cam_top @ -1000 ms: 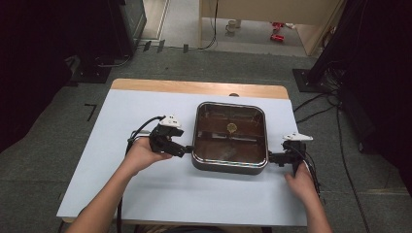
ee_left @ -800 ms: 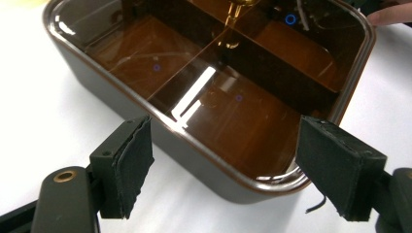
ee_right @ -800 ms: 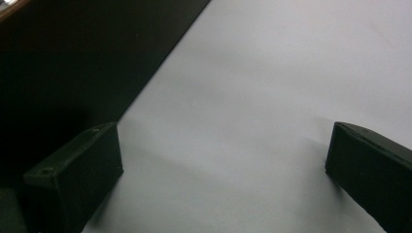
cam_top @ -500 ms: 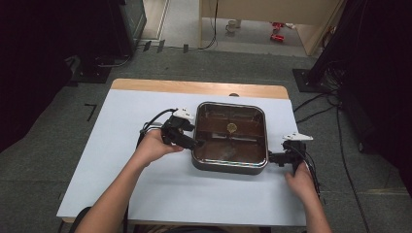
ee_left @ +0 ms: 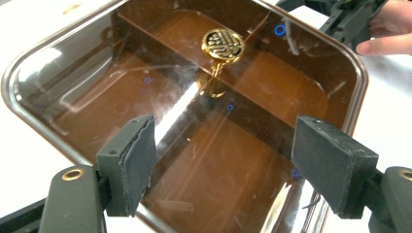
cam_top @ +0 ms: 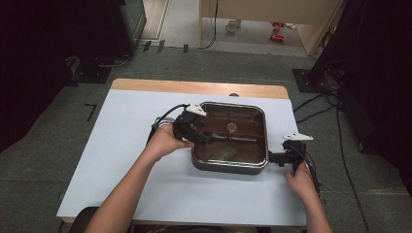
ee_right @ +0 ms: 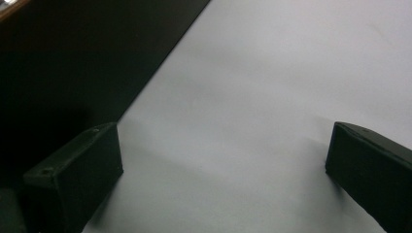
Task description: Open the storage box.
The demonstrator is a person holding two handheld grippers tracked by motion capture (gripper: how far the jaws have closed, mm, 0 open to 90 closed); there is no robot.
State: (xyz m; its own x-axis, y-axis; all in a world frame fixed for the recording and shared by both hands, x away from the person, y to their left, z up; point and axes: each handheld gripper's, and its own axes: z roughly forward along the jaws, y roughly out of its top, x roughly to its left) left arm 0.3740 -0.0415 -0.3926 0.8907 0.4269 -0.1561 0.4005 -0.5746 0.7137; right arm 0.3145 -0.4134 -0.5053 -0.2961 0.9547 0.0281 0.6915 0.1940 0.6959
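From the high view, I had the left gripper (cam_top: 206, 137) over the near-left part of the glass lid (cam_top: 214, 150) that covered the square pan (cam_top: 228, 167), which sat on the white table (cam_top: 121, 145), right of centre. I judged it was there to take the gold knob (cam_top: 231, 128) at the lid's middle, the one place by which the lid could be lifted. My right gripper (cam_top: 276, 158) sat low at the pan's near-right corner, probably to steady the pan; whether it touched the pan I could not tell. In the left gripper view, the left gripper (ee_left: 221, 165) hung above the glass lid (ee_left: 160, 160) with nothing between its pads (ee_left: 138, 162); its jaws had just narrowed a little yet stood well apart, aimed toward the gold knob (ee_left: 223, 44) farther off. In the right gripper view, the right gripper (ee_right: 221, 170) had its jaws spread wide over the white table (ee_right: 272, 97), holding nothing, with the pan's (ee_right: 73, 58) dark side at its left.
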